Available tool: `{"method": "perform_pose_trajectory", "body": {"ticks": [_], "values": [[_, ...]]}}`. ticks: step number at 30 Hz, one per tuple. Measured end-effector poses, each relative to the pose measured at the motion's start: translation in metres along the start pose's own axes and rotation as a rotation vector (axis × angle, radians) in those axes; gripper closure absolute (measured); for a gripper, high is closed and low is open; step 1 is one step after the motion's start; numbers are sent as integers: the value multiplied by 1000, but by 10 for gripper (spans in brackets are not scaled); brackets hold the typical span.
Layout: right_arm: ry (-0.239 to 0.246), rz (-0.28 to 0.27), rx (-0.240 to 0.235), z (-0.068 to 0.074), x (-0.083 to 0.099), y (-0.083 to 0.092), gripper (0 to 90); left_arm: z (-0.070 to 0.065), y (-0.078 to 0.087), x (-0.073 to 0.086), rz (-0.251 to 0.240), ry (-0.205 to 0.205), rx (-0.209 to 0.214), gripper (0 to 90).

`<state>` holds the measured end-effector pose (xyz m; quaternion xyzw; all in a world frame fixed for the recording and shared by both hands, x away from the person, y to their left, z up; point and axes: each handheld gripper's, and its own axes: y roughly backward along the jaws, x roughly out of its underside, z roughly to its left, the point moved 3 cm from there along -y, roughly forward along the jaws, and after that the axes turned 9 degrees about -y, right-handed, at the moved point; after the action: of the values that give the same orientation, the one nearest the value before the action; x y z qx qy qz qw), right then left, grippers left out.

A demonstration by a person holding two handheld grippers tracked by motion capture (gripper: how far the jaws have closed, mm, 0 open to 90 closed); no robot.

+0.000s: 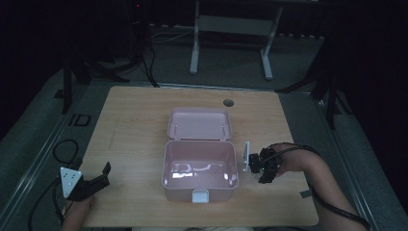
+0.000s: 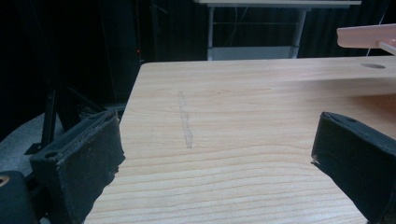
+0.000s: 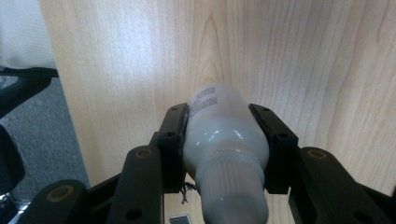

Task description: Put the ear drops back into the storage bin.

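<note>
A pink plastic storage box (image 1: 200, 173) sits at the middle of the light wooden table (image 1: 134, 120), its hinged lid (image 1: 199, 123) thrown open and lying back flat behind it, a pale latch (image 1: 200, 196) on its near wall; the inside catches glare and looks empty, though the dim light leaves that uncertain. The right gripper (image 1: 263, 166) hovers just beside the box's right wall, near the table's right edge, held by a hand whose forearm (image 1: 320, 178) comes in from the lower right with a black cable trailing along it. In the right gripper view its two black jaws are clamped on a small white plastic bottle (image 3: 224, 140), one pad pressing each side of the body; the ribbed cap (image 3: 231, 196) points back toward the camera and the base, with a printed label (image 3: 205, 103), points away over bare wood grain. The left gripper (image 1: 98, 178) rests low at the table's near left corner, well apart from the box, its grey three-cornered plate (image 1: 69, 181) facing up and left. In the left gripper view (image 2: 215, 154) its jaws stand wide apart with bare tabletop between them, and the pink lid's edge (image 2: 366, 36) shows at the far right. A round cable hole (image 1: 228, 102) lies in the table beyond the lid, and a white-legged desk frame (image 1: 231, 29) stands on the dark floor behind.
</note>
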<state>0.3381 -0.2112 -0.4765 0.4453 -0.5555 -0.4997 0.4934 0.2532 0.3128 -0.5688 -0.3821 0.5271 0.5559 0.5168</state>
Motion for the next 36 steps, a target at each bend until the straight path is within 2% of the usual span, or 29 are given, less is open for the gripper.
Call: {"method": "perform_pose_trajectory", "body": {"ticks": [12, 17, 28, 36], "values": [[5, 1, 27, 4, -7, 30, 595, 0, 0, 0, -1, -1, 0, 20], [7, 0, 19, 6, -12, 41, 595, 0, 0, 0, -1, -1, 0, 20], [-13, -5, 40, 1, -21, 71, 596, 0, 0, 0, -1, 3, 0, 20], [-14, -9, 53, 0, -28, 83, 595, 0, 0, 0, 1, 6, 0, 20]]}}
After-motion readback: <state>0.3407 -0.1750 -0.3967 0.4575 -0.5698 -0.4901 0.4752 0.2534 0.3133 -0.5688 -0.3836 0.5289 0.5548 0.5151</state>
